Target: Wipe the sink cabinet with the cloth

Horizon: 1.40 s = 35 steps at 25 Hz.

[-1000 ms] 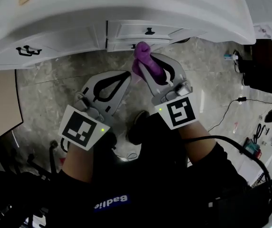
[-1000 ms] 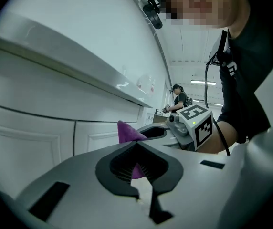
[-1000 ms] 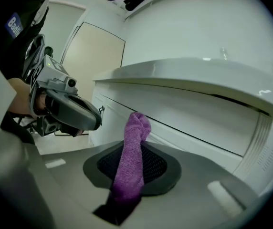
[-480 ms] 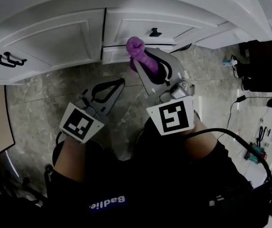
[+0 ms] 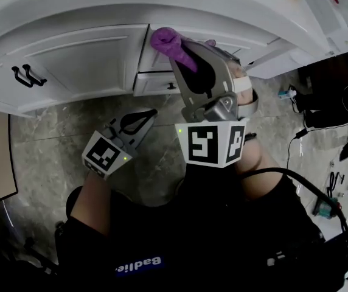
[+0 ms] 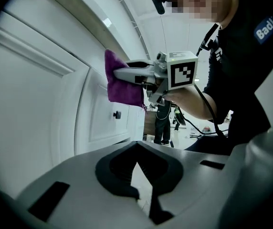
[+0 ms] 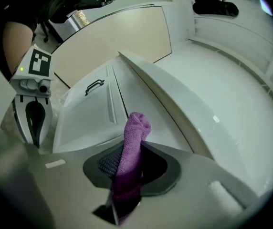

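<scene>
White sink cabinet (image 5: 83,59) sits at 12 o'clock. The right hand-held gripper (image 5: 179,48) is clamped on the purple cloth (image 5: 162,39), which is pressed against the cabinet. The left hand-held gripper (image 5: 151,112), at 9 o'clock, has its jaws together.

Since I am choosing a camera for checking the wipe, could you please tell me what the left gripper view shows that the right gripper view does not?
Only the left gripper view shows the left gripper with its own jaws shut and empty, a small dark drawer knob, and the right gripper from the side. Only the right gripper view shows that gripper's jaws clamped on the cloth, a cabinet door handle and the countertop edge. Both show the purple cloth and the white sink cabinet.
</scene>
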Each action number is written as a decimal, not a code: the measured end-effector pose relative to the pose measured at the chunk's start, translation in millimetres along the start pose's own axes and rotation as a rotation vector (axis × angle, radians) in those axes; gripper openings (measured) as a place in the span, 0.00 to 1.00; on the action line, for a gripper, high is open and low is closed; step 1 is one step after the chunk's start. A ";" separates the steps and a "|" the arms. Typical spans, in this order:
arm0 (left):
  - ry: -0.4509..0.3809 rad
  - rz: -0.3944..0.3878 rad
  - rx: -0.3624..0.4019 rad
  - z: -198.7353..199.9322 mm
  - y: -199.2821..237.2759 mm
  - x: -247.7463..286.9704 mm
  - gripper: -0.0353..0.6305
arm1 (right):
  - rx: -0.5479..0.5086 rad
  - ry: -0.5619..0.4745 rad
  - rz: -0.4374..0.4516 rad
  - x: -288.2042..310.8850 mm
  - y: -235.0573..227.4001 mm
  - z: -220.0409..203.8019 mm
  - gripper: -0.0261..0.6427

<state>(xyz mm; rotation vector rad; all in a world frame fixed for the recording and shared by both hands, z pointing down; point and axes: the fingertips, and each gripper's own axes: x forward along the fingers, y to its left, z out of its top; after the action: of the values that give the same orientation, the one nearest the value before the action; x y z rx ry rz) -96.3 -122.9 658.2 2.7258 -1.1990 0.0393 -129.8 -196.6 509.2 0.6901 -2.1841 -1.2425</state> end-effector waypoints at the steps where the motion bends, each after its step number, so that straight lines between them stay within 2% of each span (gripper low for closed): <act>1: 0.000 0.006 0.001 -1.0 2.1 -1.8 0.04 | -0.039 0.011 -0.009 3.6 -3.6 1.9 0.15; 4: -0.011 0.033 -0.004 -2.5 11.2 -5.4 0.04 | -0.136 0.036 -0.015 17.1 -0.5 1.9 0.15; 6: -0.016 0.041 -0.004 -1.8 16.1 -6.0 0.04 | -0.166 0.055 -0.001 26.8 9.4 -4.3 0.15; 13: 0.045 0.063 0.003 -19.5 25.3 -7.0 0.04 | -0.159 0.117 0.114 48.3 68.8 -37.2 0.15; 25: 0.038 -0.018 -0.020 -31.9 18.1 -6.9 0.04 | -0.129 0.227 0.322 70.1 179.5 -102.4 0.15; 30: 0.038 -0.006 -0.024 -33.3 24.3 -12.5 0.04 | -0.107 0.237 0.317 62.3 173.9 -108.0 0.15; 35: 0.033 -0.004 -0.030 -29.9 26.7 -13.2 0.04 | -0.100 0.162 0.226 38.9 115.3 -75.8 0.15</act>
<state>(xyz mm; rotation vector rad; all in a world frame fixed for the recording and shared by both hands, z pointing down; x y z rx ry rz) -123.6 -126.2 690.2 2.6904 -1.1762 0.0649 -127.5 -216.7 651.1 0.4713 -1.9905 -1.1292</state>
